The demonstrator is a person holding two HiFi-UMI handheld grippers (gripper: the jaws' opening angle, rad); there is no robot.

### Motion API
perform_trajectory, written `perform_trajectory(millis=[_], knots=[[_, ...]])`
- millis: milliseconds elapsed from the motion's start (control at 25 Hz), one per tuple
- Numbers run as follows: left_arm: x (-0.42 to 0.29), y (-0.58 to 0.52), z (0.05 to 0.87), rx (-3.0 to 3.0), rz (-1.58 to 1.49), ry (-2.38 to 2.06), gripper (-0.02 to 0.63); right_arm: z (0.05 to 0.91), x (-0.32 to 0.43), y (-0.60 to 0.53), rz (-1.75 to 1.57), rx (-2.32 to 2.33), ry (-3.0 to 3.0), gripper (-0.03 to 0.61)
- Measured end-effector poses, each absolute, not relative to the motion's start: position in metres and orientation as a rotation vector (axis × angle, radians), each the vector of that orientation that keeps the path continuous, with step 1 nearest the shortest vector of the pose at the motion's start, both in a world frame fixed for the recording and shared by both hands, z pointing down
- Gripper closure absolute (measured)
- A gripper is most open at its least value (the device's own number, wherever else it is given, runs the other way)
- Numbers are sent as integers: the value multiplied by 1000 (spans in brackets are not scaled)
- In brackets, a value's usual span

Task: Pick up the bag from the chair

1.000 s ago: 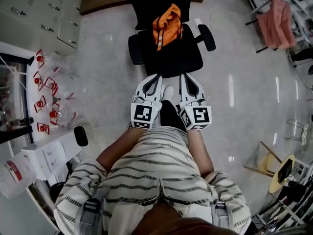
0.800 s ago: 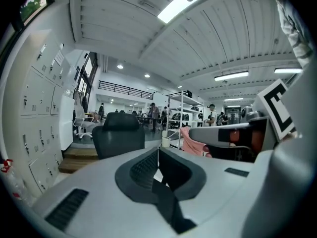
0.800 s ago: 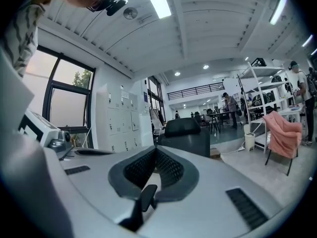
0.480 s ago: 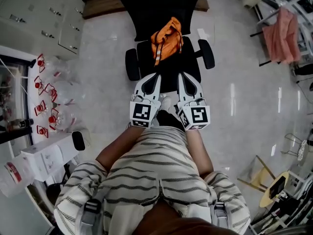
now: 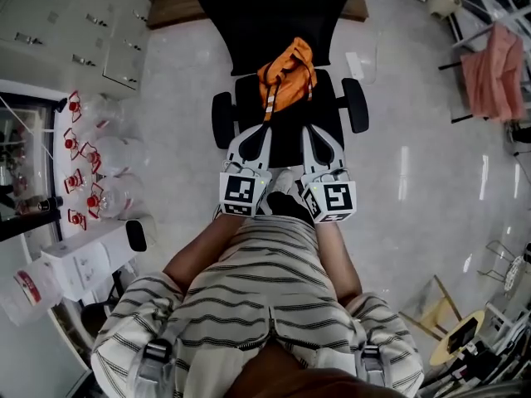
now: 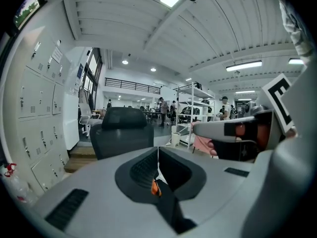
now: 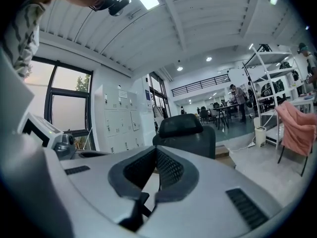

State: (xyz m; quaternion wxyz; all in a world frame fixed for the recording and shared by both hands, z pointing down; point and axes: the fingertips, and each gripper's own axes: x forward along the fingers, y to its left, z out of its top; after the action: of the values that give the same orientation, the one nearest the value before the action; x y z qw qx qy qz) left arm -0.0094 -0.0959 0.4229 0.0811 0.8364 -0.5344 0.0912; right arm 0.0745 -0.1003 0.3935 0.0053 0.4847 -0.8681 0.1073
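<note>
Plainly, with the left gripper (image 5: 265,129) and right gripper (image 5: 310,129) both empty, jaws closed, just short of the chair (image 5: 290,135), one should open wide and reach forward over the seat to the orange bag (image 5: 284,77) at its back.

Cream short-sleeved shirt (image 5: 265,280), dark stripes
</note>
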Motion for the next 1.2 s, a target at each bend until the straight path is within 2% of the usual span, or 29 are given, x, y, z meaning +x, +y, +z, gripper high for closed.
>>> perform_trajectory(millis=[1200], knots=[[-44,-206,528,2404,439,-1508,589,470,32,-153,528,1550,-2521,560]])
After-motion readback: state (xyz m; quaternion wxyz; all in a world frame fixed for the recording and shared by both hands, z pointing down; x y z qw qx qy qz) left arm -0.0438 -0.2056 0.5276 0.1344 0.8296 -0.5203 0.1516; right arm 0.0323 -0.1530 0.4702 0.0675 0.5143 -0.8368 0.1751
